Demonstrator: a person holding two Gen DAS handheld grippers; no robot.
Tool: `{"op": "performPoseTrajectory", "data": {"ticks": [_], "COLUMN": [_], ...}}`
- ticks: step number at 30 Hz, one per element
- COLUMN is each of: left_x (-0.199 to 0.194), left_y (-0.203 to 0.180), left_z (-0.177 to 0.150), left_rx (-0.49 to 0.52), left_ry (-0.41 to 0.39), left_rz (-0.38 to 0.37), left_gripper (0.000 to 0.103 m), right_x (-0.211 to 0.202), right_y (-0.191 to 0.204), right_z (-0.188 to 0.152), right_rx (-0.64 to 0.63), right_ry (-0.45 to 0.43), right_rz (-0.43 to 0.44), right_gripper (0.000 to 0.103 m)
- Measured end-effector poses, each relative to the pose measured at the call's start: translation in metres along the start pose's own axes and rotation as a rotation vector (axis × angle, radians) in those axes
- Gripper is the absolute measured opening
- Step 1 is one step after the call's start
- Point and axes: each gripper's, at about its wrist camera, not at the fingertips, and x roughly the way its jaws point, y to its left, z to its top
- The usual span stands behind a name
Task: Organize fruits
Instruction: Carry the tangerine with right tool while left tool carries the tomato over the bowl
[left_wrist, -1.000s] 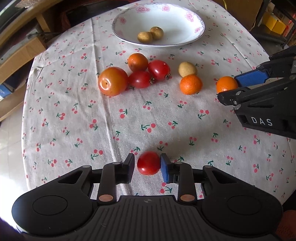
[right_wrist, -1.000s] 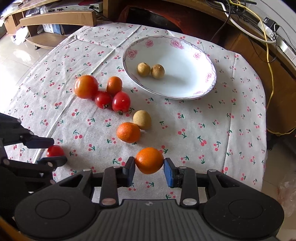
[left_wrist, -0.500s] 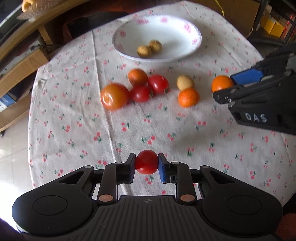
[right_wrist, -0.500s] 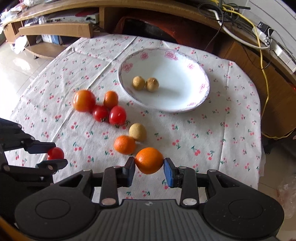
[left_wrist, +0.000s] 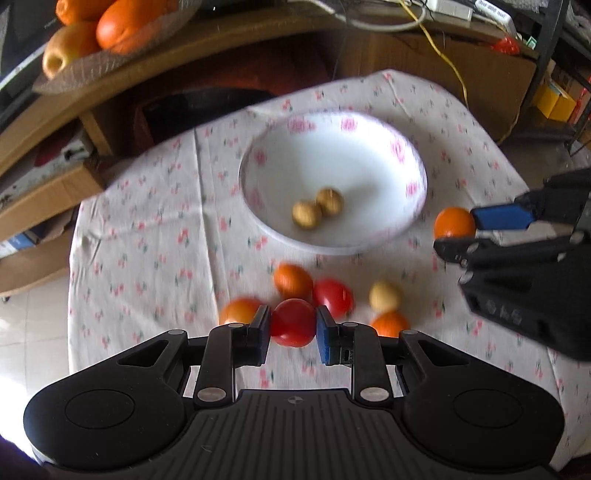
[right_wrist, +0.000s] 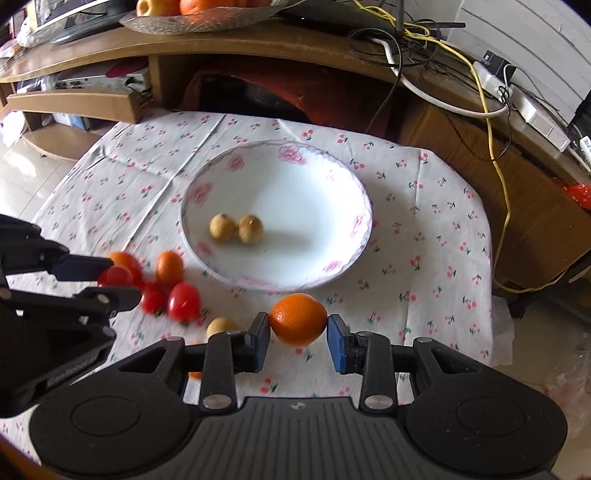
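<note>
My left gripper (left_wrist: 291, 326) is shut on a small red tomato (left_wrist: 293, 327), held in the air above the loose fruit. My right gripper (right_wrist: 298, 326) is shut on an orange (right_wrist: 298, 319), lifted near the front rim of the white floral plate (right_wrist: 343, 184). Two small brown longans (right_wrist: 236, 228) lie in the plate. On the cloth lie several tomatoes (left_wrist: 332, 297), a yellowish longan (left_wrist: 385, 295) and another orange (left_wrist: 389, 323). The right gripper with its orange (left_wrist: 454, 223) shows at the right of the left wrist view.
A round table with a cherry-print cloth (right_wrist: 424, 236) carries everything. Behind it stands a wooden desk (right_wrist: 258, 48) with a glass bowl of fruit (right_wrist: 199, 14), cables and a power strip (right_wrist: 524, 110). The floor (right_wrist: 22, 170) lies to the left.
Both grippers have risen and moved forward toward the plate, each carrying its fruit. The left one closed on the tomato and lifted it off the cloth.
</note>
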Motion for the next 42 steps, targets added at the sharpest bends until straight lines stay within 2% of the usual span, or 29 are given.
{"op": "performPoseTrajectory", "data": {"ticks": [7,16,26,33,36,42], "left_x": [0.013,0.037,0.057,0.059,0.056,0.052], "left_y": [-0.005,-0.004,0.005,0.006,0.006,0.006], "left_z": [0.028,0.051,0.060,0.062,0.063,0.064], "left_rx": [0.009,-0.003,-0.034,-0.056,-0.055,-0.054], "left_ry": [-0.021,-0.010,0.006,0.005,-0.002,-0.011], "left_rz": [-0.001,0.004,0.005,-0.008,-0.003,0.003], "left_gripper": [0.033,0.033,0.034,0.038,0.042,0.043], "right_x": [0.020,0.039,0.054,0.056,0.055,0.051], "right_y": [-0.009,-0.020,-0.024,-0.029,-0.029,-0.028], "right_z": [0.016,0.029,0.039,0.041,0.041,0.041], "right_rx": [0.011,0.040,0.063,0.092,0.101,0.100], "right_ry": [0.007,-0.002,-0.004,-0.020,-0.024,-0.037], "right_rz": [-0.021,-0.016,0.000,0.020,0.026,0.026], "right_gripper": [0.034,0.034,0.034,0.034,0.034,0.034]}}
